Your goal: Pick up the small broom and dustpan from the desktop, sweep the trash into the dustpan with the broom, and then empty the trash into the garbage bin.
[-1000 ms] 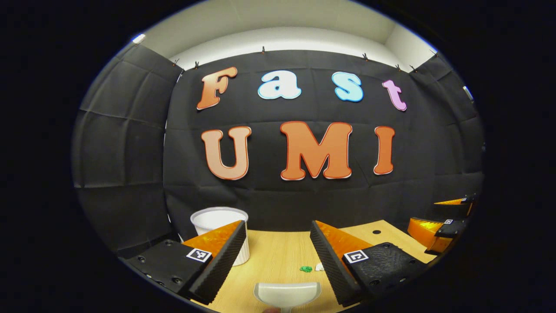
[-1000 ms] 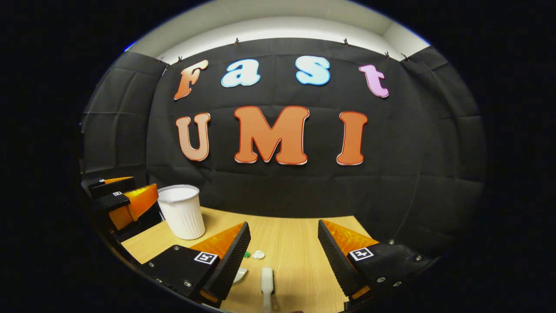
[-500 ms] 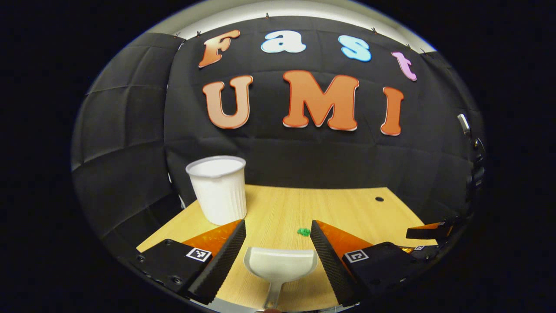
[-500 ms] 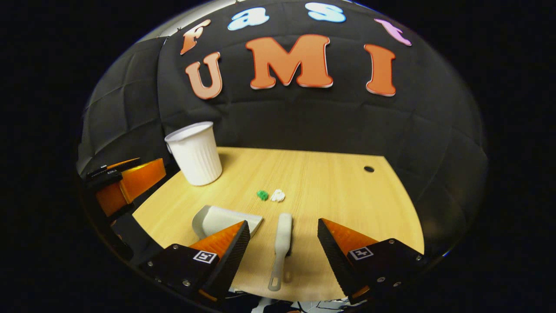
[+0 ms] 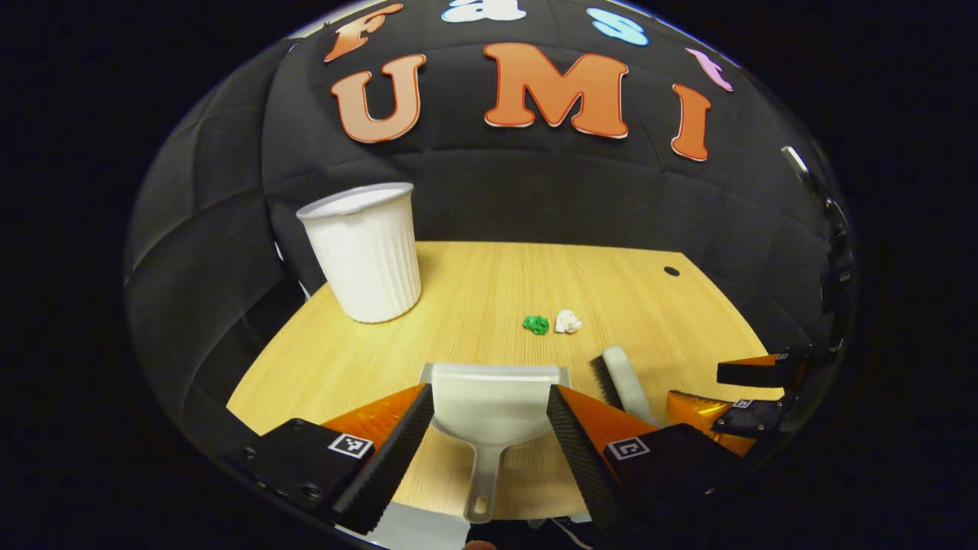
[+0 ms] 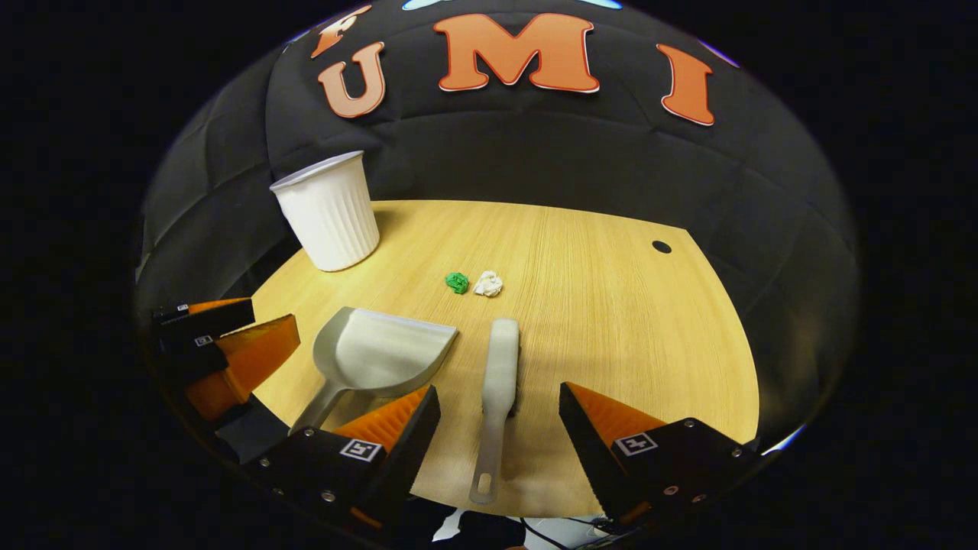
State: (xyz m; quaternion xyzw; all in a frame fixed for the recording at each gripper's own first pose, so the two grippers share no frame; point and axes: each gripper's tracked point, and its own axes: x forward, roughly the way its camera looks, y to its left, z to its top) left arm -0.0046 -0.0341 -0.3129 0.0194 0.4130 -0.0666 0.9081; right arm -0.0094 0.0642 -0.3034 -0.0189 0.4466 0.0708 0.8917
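Wooden desk (image 6: 611, 305) (small round hole (image 6: 662, 247) near far corner).

I am finding no words, brands or numbers to read on the desktop (image 5: 489, 283) or on anything lying on it. I am carrying small square black-and-white coded markers (image 5: 349, 445) on the left gripper (image 5: 489, 389) and the right gripper (image 6: 499, 389). They are showing block patterns, no letters or digits.
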